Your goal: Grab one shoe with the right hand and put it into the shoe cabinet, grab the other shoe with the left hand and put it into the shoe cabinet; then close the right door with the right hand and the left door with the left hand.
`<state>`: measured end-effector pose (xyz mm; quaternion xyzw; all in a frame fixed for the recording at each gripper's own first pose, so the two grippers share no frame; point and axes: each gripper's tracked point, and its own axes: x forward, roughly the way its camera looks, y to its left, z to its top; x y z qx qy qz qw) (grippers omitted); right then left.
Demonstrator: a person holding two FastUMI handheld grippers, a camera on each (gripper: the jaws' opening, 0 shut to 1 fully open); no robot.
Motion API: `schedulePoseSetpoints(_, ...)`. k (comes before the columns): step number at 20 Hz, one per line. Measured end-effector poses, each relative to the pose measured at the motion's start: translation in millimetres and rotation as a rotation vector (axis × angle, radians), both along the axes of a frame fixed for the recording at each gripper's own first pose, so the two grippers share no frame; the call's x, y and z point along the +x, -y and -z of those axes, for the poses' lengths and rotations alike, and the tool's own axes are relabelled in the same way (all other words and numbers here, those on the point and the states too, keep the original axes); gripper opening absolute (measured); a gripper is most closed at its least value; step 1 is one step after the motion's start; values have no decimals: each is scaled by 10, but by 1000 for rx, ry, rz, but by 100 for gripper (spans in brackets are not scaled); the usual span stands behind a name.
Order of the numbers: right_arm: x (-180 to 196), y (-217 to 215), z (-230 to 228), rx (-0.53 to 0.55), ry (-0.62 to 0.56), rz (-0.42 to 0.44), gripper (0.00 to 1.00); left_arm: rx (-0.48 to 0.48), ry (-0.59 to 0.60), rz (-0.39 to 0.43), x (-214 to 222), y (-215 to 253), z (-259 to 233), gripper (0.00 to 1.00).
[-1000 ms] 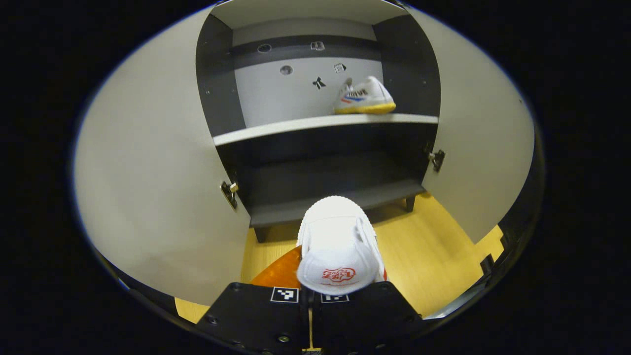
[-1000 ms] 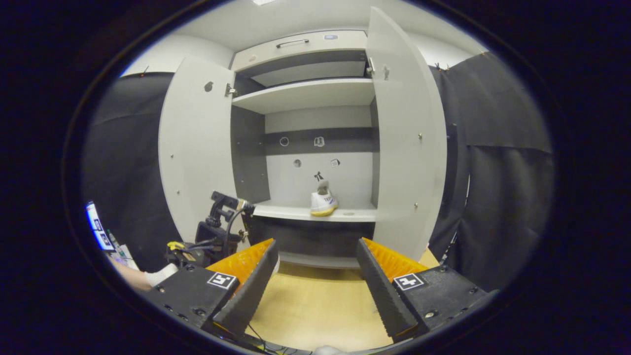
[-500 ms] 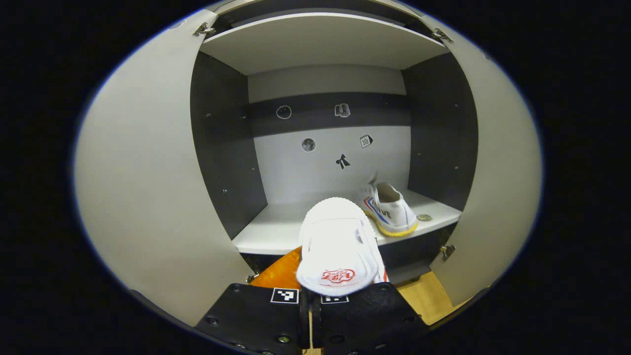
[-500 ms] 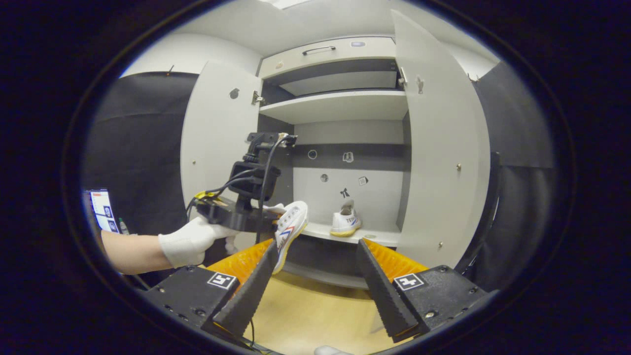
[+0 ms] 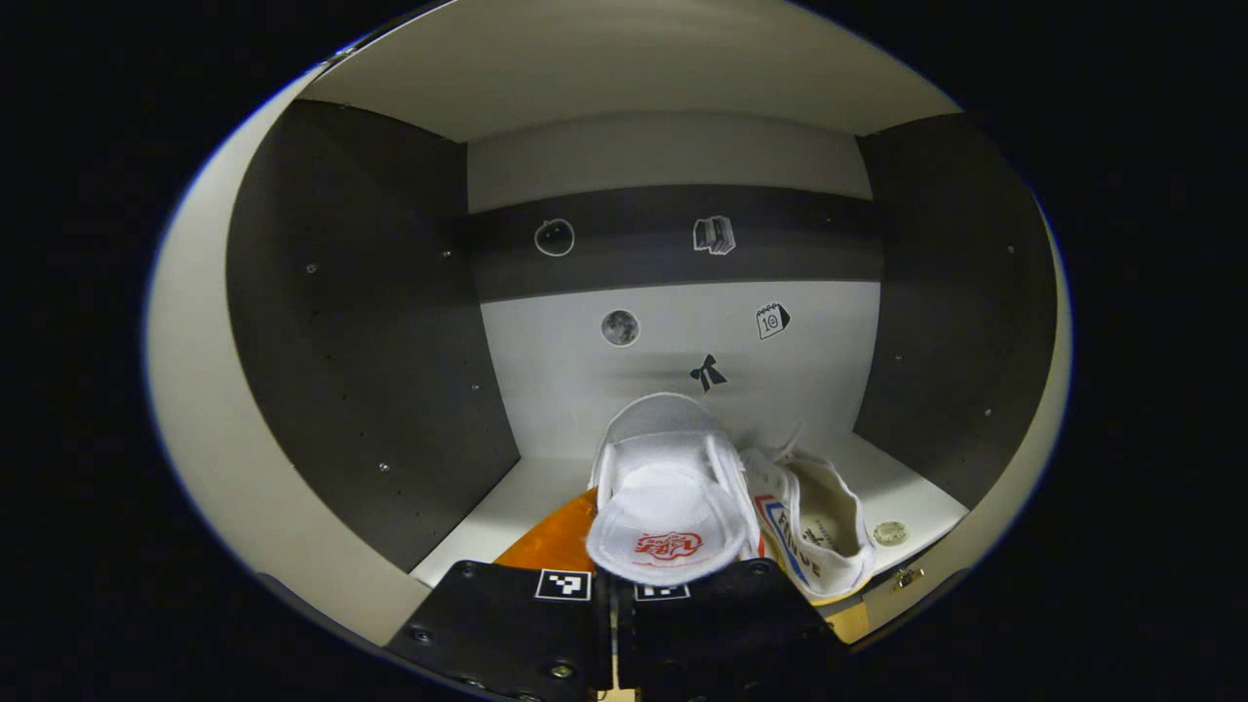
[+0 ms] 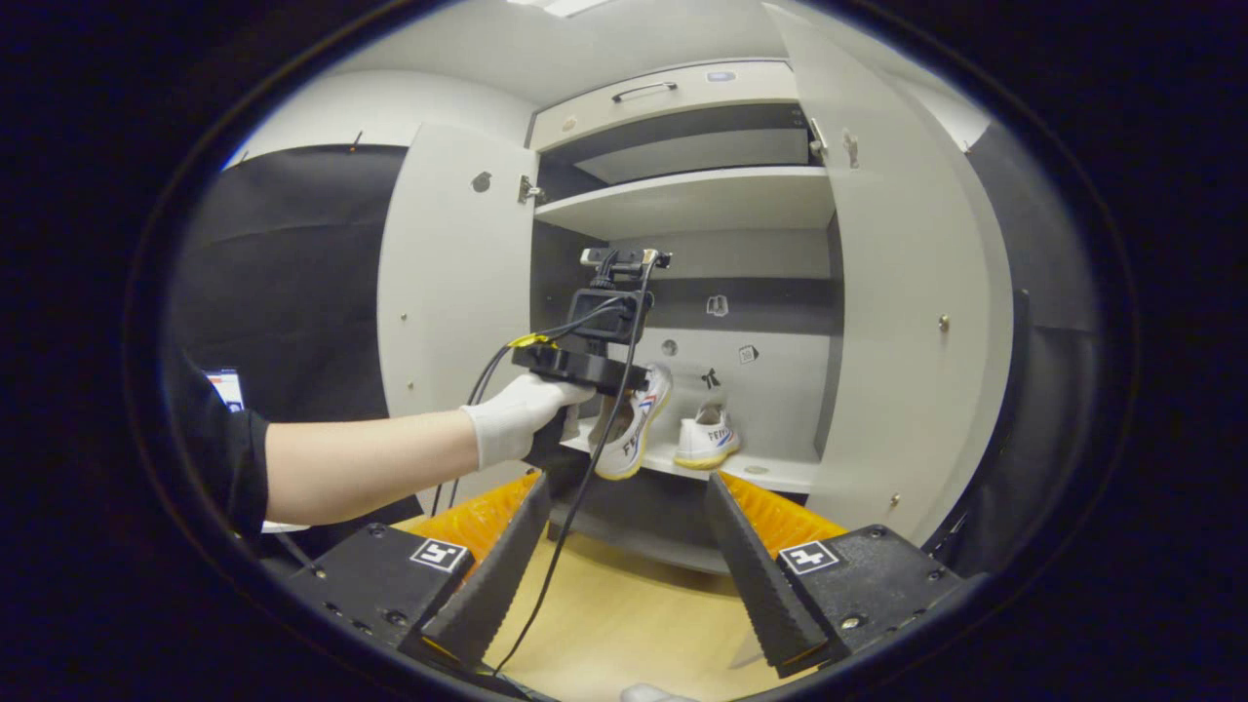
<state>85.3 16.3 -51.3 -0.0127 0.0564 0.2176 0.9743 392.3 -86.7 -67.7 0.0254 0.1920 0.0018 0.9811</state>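
My left gripper [image 5: 655, 556] is shut on the heel of a white shoe [image 5: 668, 487] with a red logo, held toe-forward just above the cabinet's white shelf [image 5: 487, 517]. Right beside it on that shelf stands the second white shoe [image 5: 819, 526], with blue-red stripes and a yellow sole. In the right gripper view a gloved hand [image 6: 517, 429] holds the left gripper [image 6: 609, 380] at the shelf's front edge with the held shoe [image 6: 629, 429] hanging sole-down, left of the shelved shoe [image 6: 707, 444]. My right gripper [image 6: 624, 546] stands open and empty, back from the cabinet.
Both doors stand open: the left door [image 6: 453, 292] and the right door [image 6: 907, 292]. A small round disc [image 5: 889, 532] lies on the shelf's right front corner. An upper shelf [image 6: 682, 200] spans above. Below is a wooden floor [image 6: 634, 624].
My left gripper has carried the held shoe forward into the cabinet opening, up beside the shelved shoe. The right gripper has stayed open and nearly still.
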Motion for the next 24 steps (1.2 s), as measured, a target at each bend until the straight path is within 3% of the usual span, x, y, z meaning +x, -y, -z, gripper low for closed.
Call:
schedulePoseSetpoints(5, 54, 36, 106, -5, -46, 4, 100, 36, -29, -3, 280, -33, 118, 11)
schedulePoseSetpoints(7, 40, 77, 161, -6, -51, 11, 100, 46, -54, 18, 327, -37, 214, 14)
schedulePoseSetpoints(8, 31, 72, 166, -8, -52, 12, 100, 38, -52, 27, 328, -23, 222, 24)
schedulePoseSetpoints(9, 47, 71, 174, -9, -57, 14, 100, 33, -64, 40, 334, -7, 244, 15)
schedulePoseSetpoints(10, 52, 85, 192, -11, -64, 17, 100, 45, -64, 32, 348, -63, 260, 41)
schedulePoseSetpoints(11, 63, 82, 197, -11, -67, 17, 100, 51, -60, 21, 381, -118, 270, 56)
schedulePoseSetpoints(13, 69, 94, 200, -9, -70, 22, 100, 36, -70, 13, 347, -156, 296, 100)
schedulePoseSetpoints(16, 83, 79, 204, -7, -75, 27, 100, 8, -110, 5, 257, -207, 408, 96)
schedulePoseSetpoints(23, 112, 25, 174, -8, -70, 31, 100, -30, -59, 13, 137, -197, 285, 100)
schedulePoseSetpoints(24, 105, 29, 167, -7, -66, 37, 100, -36, -45, 18, 87, -186, 248, 97)
